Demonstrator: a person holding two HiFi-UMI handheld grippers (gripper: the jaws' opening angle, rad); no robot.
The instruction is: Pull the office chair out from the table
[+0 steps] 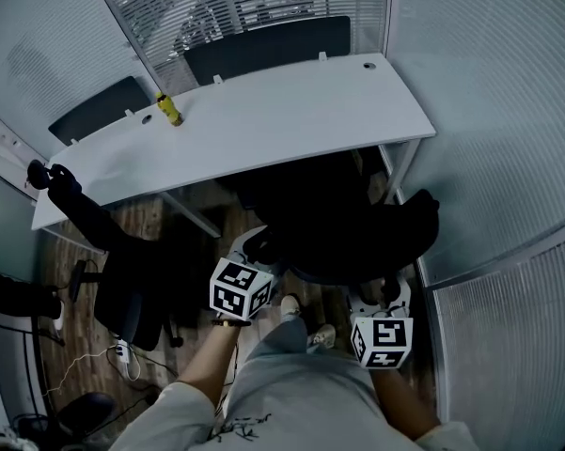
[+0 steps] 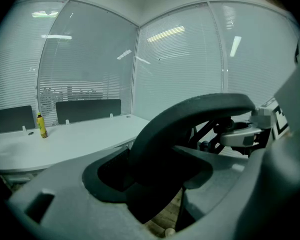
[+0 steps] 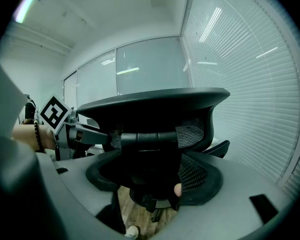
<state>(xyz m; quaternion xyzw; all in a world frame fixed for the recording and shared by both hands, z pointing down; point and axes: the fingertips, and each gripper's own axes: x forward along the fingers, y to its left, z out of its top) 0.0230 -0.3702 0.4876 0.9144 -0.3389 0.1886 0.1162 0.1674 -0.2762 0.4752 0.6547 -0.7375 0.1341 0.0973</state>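
Observation:
The black office chair (image 1: pixel 343 228) stands in front of the white table (image 1: pixel 263 125), its seat partly under the table's right end. My left gripper (image 1: pixel 252 255) clamps the left side of the chair's back top, whose curved rim (image 2: pixel 189 115) runs between the jaws of that gripper (image 2: pixel 154 184). My right gripper (image 1: pixel 387 297) holds the right side; in its own view that gripper (image 3: pixel 150 184) is closed round the mesh back (image 3: pixel 154 109). The left gripper's marker cube (image 3: pixel 52 111) shows beyond the chair.
A yellow bottle (image 1: pixel 170 110) stands on the table's far left. A second dark chair with a black garment over it (image 1: pixel 122 280) stands at the left. Two more chair backs (image 1: pixel 263 45) stand behind the table. Glass walls with blinds (image 1: pixel 489 111) close in at the right.

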